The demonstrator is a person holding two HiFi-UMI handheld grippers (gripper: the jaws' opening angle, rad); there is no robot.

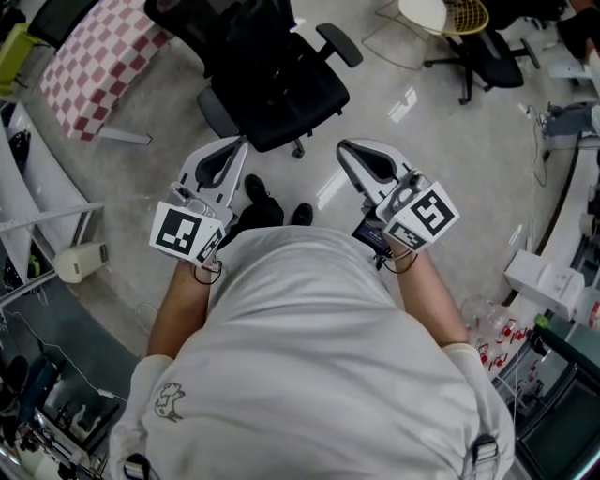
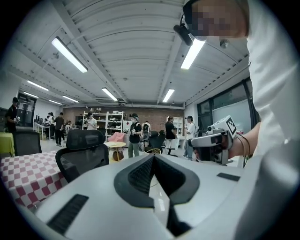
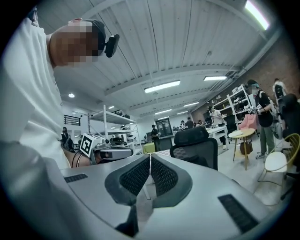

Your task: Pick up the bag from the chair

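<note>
A black office chair (image 1: 272, 84) stands on the floor just ahead of me; it also appears in the left gripper view (image 2: 84, 150) and the right gripper view (image 3: 197, 145). I cannot make out a bag against its dark seat. My left gripper (image 1: 232, 148) is held out level toward the chair, jaws closed together with nothing between them (image 2: 153, 157). My right gripper (image 1: 349, 150) is beside it at the same height, also shut and empty (image 3: 150, 157). Both tips are short of the chair's seat edge.
A table with a red-and-white checked cloth (image 1: 94, 66) stands at the far left. Another black chair (image 1: 487, 52) and a yellow wire chair (image 1: 464, 14) are at the far right. Shelving edges the left side and white boxes (image 1: 544, 277) the right. Several people stand farther back (image 2: 135, 136).
</note>
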